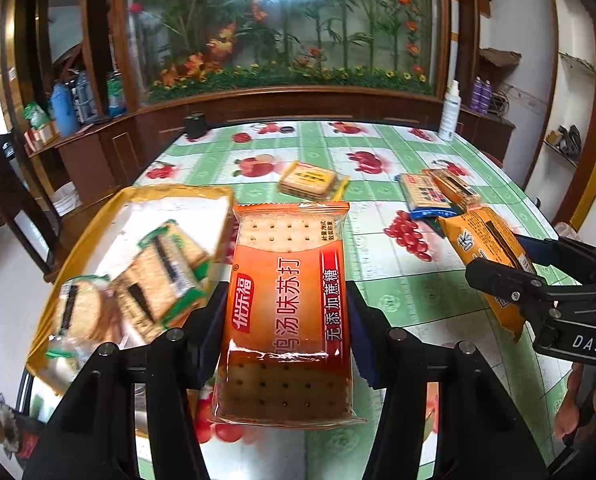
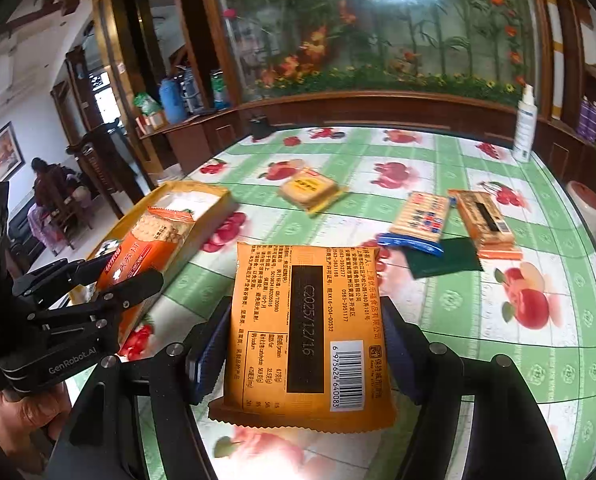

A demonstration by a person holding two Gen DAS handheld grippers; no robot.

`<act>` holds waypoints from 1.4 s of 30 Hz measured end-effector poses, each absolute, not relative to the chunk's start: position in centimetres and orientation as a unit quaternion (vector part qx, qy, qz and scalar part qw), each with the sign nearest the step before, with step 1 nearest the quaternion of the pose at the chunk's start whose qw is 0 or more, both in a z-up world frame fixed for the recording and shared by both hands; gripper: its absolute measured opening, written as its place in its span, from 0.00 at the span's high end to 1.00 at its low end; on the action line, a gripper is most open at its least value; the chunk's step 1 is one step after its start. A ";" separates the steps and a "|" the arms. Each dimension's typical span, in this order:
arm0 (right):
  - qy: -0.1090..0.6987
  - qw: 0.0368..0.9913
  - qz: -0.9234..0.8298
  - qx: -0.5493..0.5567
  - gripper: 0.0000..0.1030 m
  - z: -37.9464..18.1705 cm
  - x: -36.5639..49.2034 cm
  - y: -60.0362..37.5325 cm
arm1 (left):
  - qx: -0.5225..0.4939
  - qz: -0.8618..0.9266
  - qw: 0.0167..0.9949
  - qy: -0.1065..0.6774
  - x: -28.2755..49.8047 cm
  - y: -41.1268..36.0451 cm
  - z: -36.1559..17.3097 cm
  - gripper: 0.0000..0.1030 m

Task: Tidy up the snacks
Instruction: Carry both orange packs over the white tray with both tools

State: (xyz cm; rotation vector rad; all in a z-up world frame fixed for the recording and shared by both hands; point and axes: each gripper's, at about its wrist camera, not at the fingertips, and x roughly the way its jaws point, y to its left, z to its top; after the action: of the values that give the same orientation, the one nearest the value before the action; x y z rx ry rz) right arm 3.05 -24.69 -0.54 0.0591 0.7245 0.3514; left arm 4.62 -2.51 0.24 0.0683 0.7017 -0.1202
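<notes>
Pinching an orange soda cracker pack [image 1: 288, 312] in left tongs [image 1: 288, 332], yellow cracker pack [image 2: 303, 332] in right tongs [image 2: 303, 340]; lowering gently into the yellow box [image 1: 78, 240].

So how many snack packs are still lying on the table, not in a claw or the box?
3: a yellow pack mid-table, a blue-edged pack further right, and an orange pack beside it. A dark green wrapper lies there too, apparently flat.

Orange cracker pack [image 1: 286, 312]: 优乐福, 鸡汤味苏打, 无添加蔗糖
Yellow pack [image 2: 305, 332], 6 o'clock: date 2025/12/16, barcode 6 975624 640083
Right gripper [image 1: 493, 264], 3 o'clock: DAS
Left gripper [image 2: 110, 272], 9 o'clock: GenRobot.AI
</notes>
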 end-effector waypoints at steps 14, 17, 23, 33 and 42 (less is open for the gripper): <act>0.339 0.916 0.214 0.000 0.31 0.5 1.6 -19.9 | 0.018 -0.011 0.947 0.321 2.2 1.7 1.1 0.49; 0.335 0.916 0.223 -0.008 0.31 0.8 1.4 -18.8 | 0.014 -0.001 0.948 0.319 2.0 2.6 1.1 0.48; 0.322 0.914 0.245 -0.021 0.32 1.5 1.1 -16.3 | 0.003 0.026 0.949 0.314 1.5 4.9 1.3 0.48; 0.315 0.902 0.290 -0.044 0.32 2.0 1.6 -10.8 | -0.007 0.062 0.948 0.313 0.8 8.0 1.2 0.48; 0.313 0.893 0.318 -0.057 0.32 1.8 2.0 -7.3 | -0.010 0.080 0.944 0.319 1.1 9.8 0.8 0.48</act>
State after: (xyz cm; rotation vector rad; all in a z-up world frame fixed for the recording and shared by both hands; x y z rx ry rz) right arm 2.04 -7.34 1.79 -0.1183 0.6499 0.6601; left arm 1.09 9.78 0.83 -0.0212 0.6507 0.1640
